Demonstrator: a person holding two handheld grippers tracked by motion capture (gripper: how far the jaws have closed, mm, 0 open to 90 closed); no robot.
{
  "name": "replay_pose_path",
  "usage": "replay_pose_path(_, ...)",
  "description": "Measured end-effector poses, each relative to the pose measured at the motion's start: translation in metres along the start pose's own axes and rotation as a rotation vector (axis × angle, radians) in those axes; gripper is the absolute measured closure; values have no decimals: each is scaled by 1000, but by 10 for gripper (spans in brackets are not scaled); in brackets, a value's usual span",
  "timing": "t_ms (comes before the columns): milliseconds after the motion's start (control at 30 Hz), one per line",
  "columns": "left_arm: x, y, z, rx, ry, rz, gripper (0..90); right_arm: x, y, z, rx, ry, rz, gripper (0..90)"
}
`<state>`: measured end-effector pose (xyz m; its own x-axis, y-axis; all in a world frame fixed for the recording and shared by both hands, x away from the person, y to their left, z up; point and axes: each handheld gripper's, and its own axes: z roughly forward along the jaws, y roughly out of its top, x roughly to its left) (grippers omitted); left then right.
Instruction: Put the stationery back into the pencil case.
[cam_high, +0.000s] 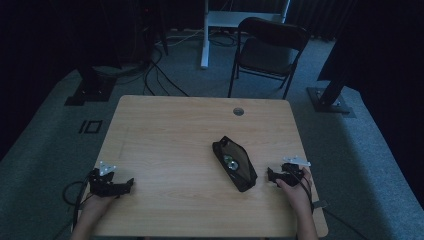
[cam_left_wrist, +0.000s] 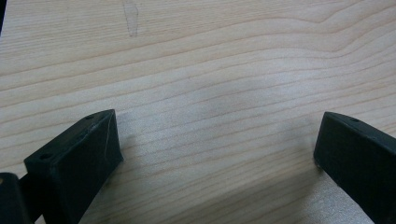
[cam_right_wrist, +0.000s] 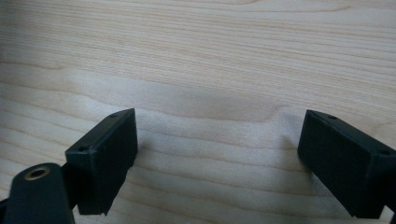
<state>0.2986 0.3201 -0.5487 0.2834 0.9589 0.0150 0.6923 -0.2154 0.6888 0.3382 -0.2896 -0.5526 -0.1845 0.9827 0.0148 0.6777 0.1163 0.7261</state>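
Note:
A black zip pouch (cam_high: 234, 163) lies open on the wooden table (cam_high: 175, 130), right of centre, with a small round shiny object showing inside it. My left gripper (cam_high: 127, 184) rests near the table's front left edge, held by a hand, and points right. In the left gripper view my left gripper (cam_left_wrist: 217, 144) is open over bare wood. My right gripper (cam_high: 270, 176) sits at the front right, just right of the pouch's near end, pointing left. The right gripper view has my right gripper (cam_right_wrist: 217, 140) open, nothing between its fingers.
A round cable hole (cam_high: 238, 111) is in the table's far right part. Behind the table stand a black folding chair (cam_high: 267, 50), a white desk leg (cam_high: 204, 35) and dark stands. Cables lie on the grey carpet.

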Motion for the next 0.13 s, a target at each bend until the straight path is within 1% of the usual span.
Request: replay_pose_path(133,0,0,0,0,0,0,7,0,0,0,0,0,0,116)
